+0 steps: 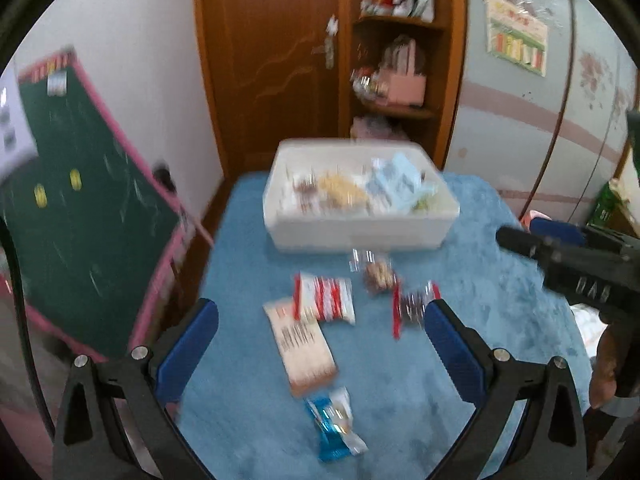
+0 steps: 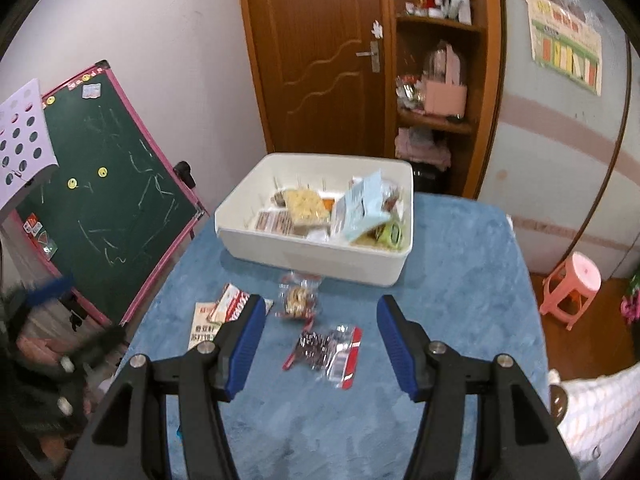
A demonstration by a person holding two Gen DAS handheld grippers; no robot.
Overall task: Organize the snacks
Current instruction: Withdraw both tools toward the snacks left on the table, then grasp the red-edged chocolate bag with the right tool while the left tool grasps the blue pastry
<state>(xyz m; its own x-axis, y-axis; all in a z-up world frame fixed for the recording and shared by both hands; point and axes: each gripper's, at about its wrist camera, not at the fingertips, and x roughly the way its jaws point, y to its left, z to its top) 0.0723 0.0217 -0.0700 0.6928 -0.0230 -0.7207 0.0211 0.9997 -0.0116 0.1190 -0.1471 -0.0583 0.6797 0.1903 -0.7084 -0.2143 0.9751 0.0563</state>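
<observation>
A white bin (image 1: 352, 236) (image 2: 320, 252) holding several snack packets stands at the far side of the blue table (image 1: 460, 360) (image 2: 460, 288). In front of it lie loose packets: a red-and-white one (image 1: 326, 298) (image 2: 234, 304), a beige one (image 1: 304, 346), a clear nut packet (image 1: 378, 274) (image 2: 298, 298), a dark red-edged packet (image 1: 412, 306) (image 2: 326, 350) and a blue one (image 1: 334, 424). My left gripper (image 1: 322, 338) is open above the beige packet. My right gripper (image 2: 322, 330) is open just above the dark packet; it also shows at the right of the left wrist view (image 1: 560, 256).
A green chalkboard on a pink easel (image 1: 80, 208) (image 2: 108, 184) stands left of the table. A wooden door and shelf (image 2: 360, 60) are behind the bin. A pink stool (image 2: 572, 288) is on the floor at the right.
</observation>
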